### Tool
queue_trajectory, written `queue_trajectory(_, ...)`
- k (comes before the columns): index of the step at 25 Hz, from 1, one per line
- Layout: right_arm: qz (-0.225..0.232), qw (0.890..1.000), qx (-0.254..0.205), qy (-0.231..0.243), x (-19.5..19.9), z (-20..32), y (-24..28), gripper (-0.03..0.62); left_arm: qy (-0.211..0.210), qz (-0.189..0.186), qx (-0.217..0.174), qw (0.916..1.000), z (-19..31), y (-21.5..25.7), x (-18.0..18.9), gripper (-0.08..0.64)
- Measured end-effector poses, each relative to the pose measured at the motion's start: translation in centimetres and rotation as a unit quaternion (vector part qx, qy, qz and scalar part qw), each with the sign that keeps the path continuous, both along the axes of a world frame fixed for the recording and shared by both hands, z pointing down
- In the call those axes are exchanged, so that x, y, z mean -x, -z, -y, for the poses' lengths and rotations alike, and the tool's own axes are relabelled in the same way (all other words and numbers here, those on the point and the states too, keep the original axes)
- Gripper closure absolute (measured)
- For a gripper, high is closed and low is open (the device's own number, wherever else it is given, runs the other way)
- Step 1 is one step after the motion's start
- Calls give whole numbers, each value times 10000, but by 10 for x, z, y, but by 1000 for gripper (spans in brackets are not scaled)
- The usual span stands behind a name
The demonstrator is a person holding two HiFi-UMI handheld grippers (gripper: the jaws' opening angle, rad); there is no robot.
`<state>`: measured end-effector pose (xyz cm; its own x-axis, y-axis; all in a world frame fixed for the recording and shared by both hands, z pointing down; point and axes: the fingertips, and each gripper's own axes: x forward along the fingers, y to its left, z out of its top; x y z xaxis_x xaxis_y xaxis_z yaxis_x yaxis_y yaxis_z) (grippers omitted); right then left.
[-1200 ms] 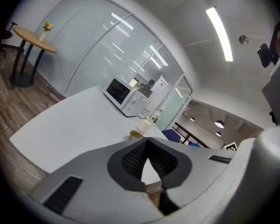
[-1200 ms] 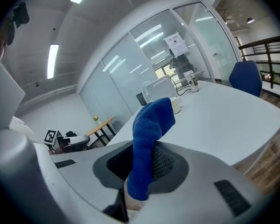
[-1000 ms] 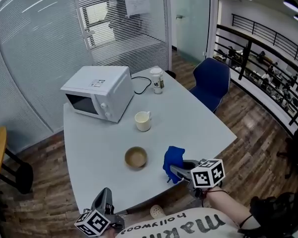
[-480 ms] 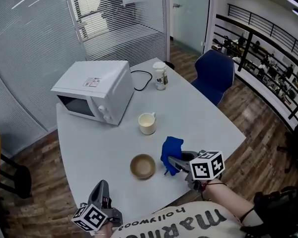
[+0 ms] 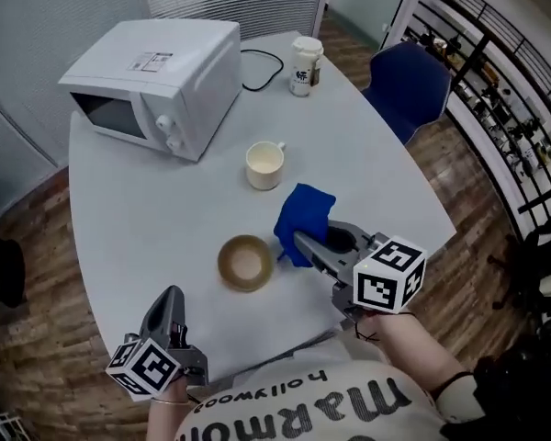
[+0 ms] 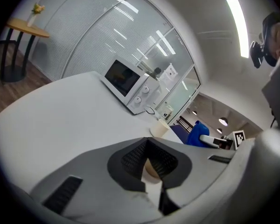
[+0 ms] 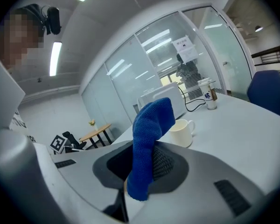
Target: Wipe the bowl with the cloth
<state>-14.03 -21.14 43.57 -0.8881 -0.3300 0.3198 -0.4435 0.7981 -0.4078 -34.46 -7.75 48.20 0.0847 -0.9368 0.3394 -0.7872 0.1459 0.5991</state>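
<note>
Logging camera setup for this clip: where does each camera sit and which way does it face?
Head view: on the head, steeply down at table, bowl; left tongs, right tongs, shirt show.
Left gripper view: on left tongs, along shut jaws toward the microwave.
Right gripper view: on right tongs, along jaws clamping the cloth, toward the mug.
Shared: both gripper views show the microwave.

On the table (image 5: 147, 209) the bowl (image 5: 245, 262) sat near the front edge. The mug (image 5: 264, 165) stood at its 12 o'clock, the microwave (image 5: 156, 81) farther back at 11, the lidded cup (image 5: 305, 65) at 1. The cloth (image 5: 303, 220) hung at 2 o'clock in the right hand-held gripper (image 5: 300, 240); the left hand-held gripper (image 5: 172, 297) was at 8
</note>
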Motion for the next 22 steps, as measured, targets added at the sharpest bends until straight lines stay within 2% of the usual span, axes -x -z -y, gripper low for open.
queue_trajectory(3, 254, 9993, 36, 267, 7, 3, -1, 531, 176, -144, 90, 9997, -1, -10, -8, 546)
queue_trajectory(8, 519, 9912, 59, 1215, 33, 5, -9, 531, 483, -53, 47, 9988, 6, -18, -16, 545)
queue_trajectory(9, 570, 9888, 29, 1382, 37, 6, -8, 531, 508, -72, 28, 9987, 8, -21, -20, 536)
queue_trajectory(10, 675, 9858, 25, 1535, 42, 7, -7, 531, 504, -112, 38, 9987, 11, -24, -26, 488)
queue_trajectory(11, 851, 9820, 47, 1684, 47, 8, -3, 531, 480, -147, 82, 9987, 13, -29, -32, 404)
queue_trajectory(12, 1097, 9768, 89, 1835, 52, 6, 4, 531, 457, -154, 154, 9987, 16, -34, -38, 360)
queue_trajectory(14, 1676, 9613, 235, 2175, 63, -1, 20, 531, 515, -74, 376, 9979, 18, -43, -47, 360)
queue_trajectory(16, 1932, 9455, 424, 2585, 74, -14, 25, 531, 583, 4, 622, 9964, 22, -54, -53, 360)
queue_trajectory(18, 1553, 9399, 491, 3000, 84, -26, 7, 531, 522, 21, 815, 9953, 30, -67, -61, 360)
queue_trajectory(22, 440, 9311, 175, 3616, 85, -43, -46, 531, 525, 15, 1083, 9927, 39, -87, -78, 359)
